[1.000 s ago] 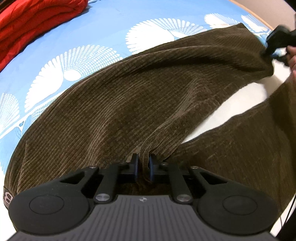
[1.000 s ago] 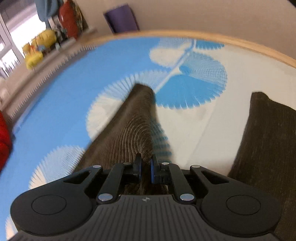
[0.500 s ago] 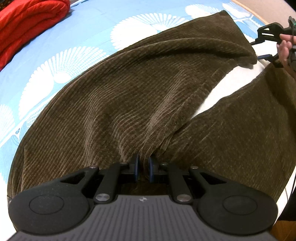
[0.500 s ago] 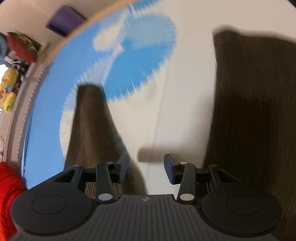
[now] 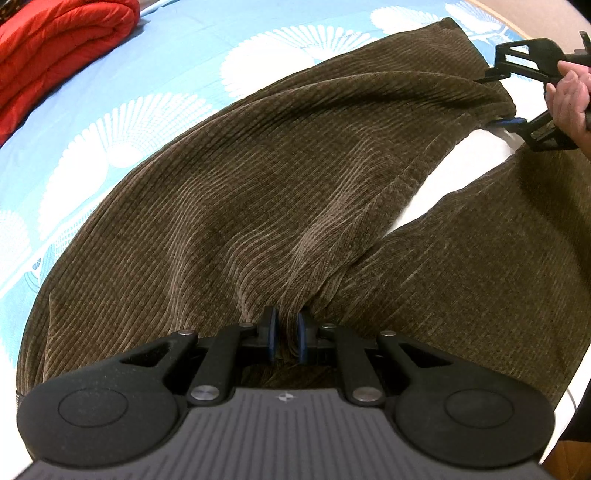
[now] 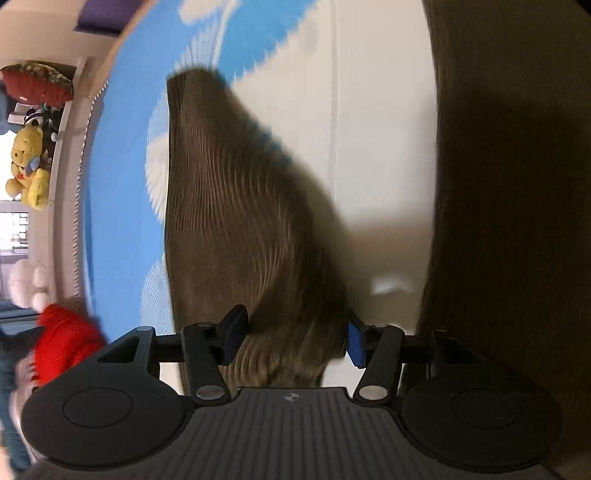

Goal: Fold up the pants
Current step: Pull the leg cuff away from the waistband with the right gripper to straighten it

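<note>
Brown corduroy pants (image 5: 258, 192) lie spread on a blue and white patterned bed sheet (image 5: 110, 110), the two legs forming a V. My left gripper (image 5: 286, 334) is shut on a pinch of the pants' fabric at the crotch. My right gripper (image 6: 291, 338) is open, its jaws wide apart on either side of the hem end of one leg (image 6: 236, 206). It also shows in the left wrist view (image 5: 506, 99), at the far leg's hem, held by a hand. The other leg (image 6: 509, 184) lies to the right.
A folded red blanket (image 5: 55, 48) lies at the bed's far left. The wooden bed edge (image 5: 491, 11) runs along the far right. A yellow plush bear (image 6: 29, 170) and other toys sit on a shelf beyond the bed.
My right gripper let go of the leg's hem, opened wide and rolled sideways beside the hem. My left gripper stayed shut on the crotch fabric and drew slightly back.
</note>
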`<state>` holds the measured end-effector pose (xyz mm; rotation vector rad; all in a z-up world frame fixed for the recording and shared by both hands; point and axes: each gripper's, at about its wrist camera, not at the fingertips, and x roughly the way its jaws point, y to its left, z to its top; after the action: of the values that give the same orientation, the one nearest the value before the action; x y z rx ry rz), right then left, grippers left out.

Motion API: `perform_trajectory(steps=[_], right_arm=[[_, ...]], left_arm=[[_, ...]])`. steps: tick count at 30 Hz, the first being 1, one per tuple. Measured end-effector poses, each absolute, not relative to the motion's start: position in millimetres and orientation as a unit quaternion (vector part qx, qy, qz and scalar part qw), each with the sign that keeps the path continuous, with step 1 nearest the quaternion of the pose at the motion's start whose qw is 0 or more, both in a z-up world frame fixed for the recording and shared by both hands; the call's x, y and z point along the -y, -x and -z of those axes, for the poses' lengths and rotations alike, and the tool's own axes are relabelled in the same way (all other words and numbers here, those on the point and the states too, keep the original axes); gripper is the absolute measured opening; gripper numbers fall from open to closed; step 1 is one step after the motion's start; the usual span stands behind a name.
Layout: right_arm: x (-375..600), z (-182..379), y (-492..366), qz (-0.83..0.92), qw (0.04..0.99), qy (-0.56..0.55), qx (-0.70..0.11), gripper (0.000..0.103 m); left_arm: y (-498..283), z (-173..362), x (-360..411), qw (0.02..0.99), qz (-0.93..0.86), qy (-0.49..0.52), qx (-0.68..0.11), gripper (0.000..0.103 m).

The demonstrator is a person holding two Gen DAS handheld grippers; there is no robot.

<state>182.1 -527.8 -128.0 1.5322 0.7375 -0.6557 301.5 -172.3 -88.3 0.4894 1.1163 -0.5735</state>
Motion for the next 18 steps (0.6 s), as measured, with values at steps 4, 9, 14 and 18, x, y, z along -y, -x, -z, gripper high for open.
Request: perform_trajectory(steps=[4,9,14,18], right_arm=[[527.3,130.0,-189.2,0.268,0.619,-0.673,-0.303,0.049],[550.2,123.4,-194.8,0.236,0.639,-0.7,-0.214,0.046],[574.2,125.2,-198.6,0.189,0.662,-0.703,-0.178,0.046],[576.1,125.1,-195.0,0.217,0.673,-0.687,-0.169,0.042]], left_arm=[[-302.2,87.7,171.5,0.783,0.263,-0.224,-0.517,0.012],[-300.6,87.6,170.9,0.783,0.265,-0.227,-0.515,0.012],[-302.0,86.6,168.8,0.783,0.266,-0.221,-0.516,0.012],[-301.8,87.4,168.8,0.783,0.268,-0.223,-0.516,0.012]])
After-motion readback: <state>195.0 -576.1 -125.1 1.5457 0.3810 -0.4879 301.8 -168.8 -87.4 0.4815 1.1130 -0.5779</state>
